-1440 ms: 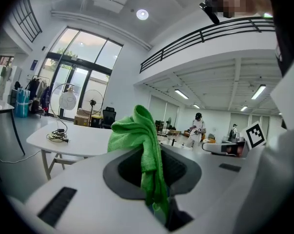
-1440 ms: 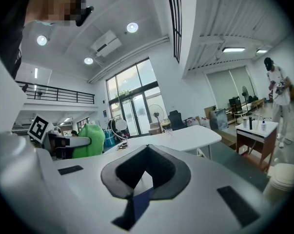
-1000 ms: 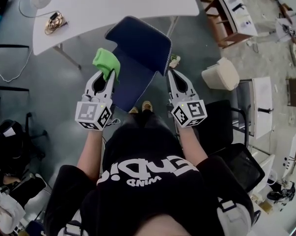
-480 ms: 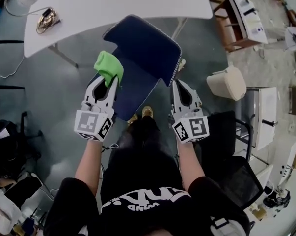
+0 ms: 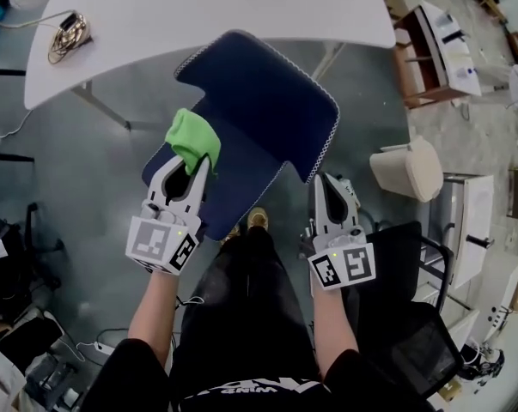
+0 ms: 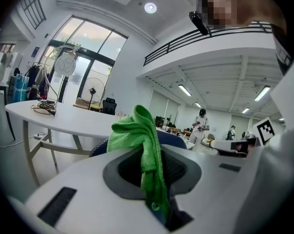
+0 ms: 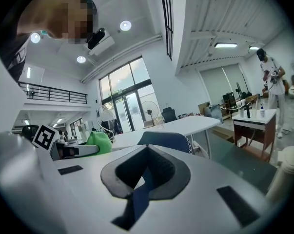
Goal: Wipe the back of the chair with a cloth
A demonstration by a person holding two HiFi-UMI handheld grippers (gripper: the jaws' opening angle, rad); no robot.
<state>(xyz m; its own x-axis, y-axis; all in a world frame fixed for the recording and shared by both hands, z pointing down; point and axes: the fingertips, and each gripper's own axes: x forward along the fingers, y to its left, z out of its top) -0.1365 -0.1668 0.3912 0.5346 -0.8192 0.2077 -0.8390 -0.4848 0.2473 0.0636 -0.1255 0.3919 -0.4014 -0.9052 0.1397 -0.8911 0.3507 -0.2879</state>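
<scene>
A navy chair stands below me, its back (image 5: pixel 263 93) toward the white table and its seat (image 5: pixel 228 178) toward my feet. My left gripper (image 5: pixel 192 158) is shut on a bunched green cloth (image 5: pixel 192 138), held at the chair's left edge where seat and back meet. In the left gripper view the cloth (image 6: pixel 139 140) hangs between the jaws, with the chair back (image 6: pixel 175 139) just behind it. My right gripper (image 5: pixel 326 181) is shut with nothing in it, just below the back's near right corner. The right gripper view shows the chair back (image 7: pixel 167 141) ahead and the cloth (image 7: pixel 99 141) at left.
The white table (image 5: pixel 198 11) lies just beyond the chair, with a coil of cable (image 5: pixel 65 34) on it. A beige bin (image 5: pixel 409 168) stands at the right, a black chair (image 5: pixel 405 316) by my right arm, and a wood and white cabinet (image 5: pixel 439 50) further right.
Both grippers have drawn back toward the person's body and sit lower along the chair. The right gripper has moved from beside the back's right edge to below its corner. The cloth stays clamped.
</scene>
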